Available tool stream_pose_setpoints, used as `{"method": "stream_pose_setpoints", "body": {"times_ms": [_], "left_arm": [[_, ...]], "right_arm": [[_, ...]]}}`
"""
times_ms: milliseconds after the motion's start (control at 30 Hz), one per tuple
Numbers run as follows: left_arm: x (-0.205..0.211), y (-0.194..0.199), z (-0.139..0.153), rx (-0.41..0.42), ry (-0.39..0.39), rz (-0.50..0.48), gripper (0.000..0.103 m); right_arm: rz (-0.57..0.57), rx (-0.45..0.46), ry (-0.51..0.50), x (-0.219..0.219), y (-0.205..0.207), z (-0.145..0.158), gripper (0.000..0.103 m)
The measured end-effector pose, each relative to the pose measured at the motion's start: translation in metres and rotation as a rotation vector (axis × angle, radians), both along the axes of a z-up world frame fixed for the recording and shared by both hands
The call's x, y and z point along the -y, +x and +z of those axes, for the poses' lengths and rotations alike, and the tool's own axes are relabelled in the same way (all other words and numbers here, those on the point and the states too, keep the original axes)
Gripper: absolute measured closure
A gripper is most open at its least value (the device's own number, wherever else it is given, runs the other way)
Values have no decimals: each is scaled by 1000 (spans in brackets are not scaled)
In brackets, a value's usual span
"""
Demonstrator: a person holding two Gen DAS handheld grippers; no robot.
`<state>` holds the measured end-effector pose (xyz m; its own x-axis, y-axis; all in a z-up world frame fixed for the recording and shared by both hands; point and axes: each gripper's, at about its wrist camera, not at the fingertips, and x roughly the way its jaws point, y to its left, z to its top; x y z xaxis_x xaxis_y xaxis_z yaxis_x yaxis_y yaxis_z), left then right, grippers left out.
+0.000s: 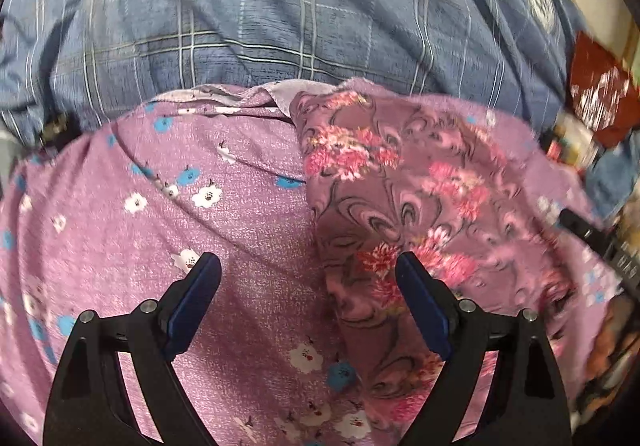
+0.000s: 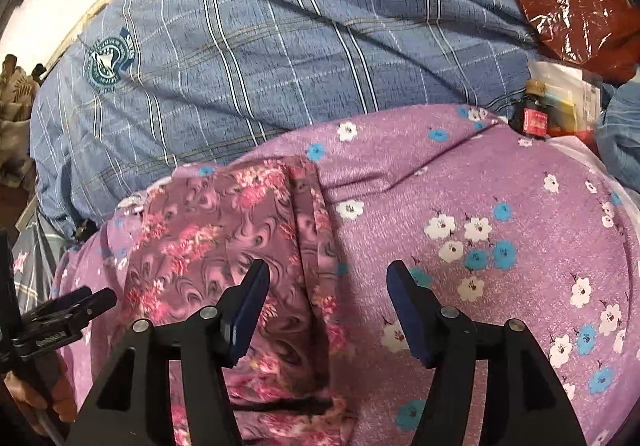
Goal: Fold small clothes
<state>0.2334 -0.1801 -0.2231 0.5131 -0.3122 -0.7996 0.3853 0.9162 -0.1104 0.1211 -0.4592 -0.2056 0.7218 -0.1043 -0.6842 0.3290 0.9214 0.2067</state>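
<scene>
A mauve garment with a pink floral print [image 1: 400, 205] lies folded in a long strip on a purple cloth with white and blue flowers [image 1: 160, 226]. The same garment [image 2: 224, 230] and purple cloth [image 2: 500, 246] show in the right wrist view. My left gripper [image 1: 308, 266] is open and empty, just above the cloths, with the garment's left edge between its fingers. My right gripper [image 2: 328, 274] is open and empty, straddling the garment's right edge. The left gripper [image 2: 60, 314] also shows at the left edge of the right wrist view.
A blue plaid sheet [image 2: 260, 45] covers the surface behind the cloths. A red plastic bag [image 2: 572, 5] and a small dark bottle with a red label [image 2: 532, 113] lie at the far right, with other clutter beside them.
</scene>
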Motion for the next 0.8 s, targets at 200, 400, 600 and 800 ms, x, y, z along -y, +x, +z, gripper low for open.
{"method": "stream_pose_setpoints", "body": {"times_ms": [200,400,600,800], "left_arm": [[8,2,-12,-88,-29,-71,13],[3,3,-8,-129,-116,-111,13],[17,-6,-3,-79,-54,-139,13],[23,-12,5,22,48,-121,13]], "right_arm": [[65,-66,162,15,9,-20,39],[72,-61,344,38,5,-35,37],[72,-54,313,30,6,-33,35],[91,-26,244,15,9,-22,35]]}}
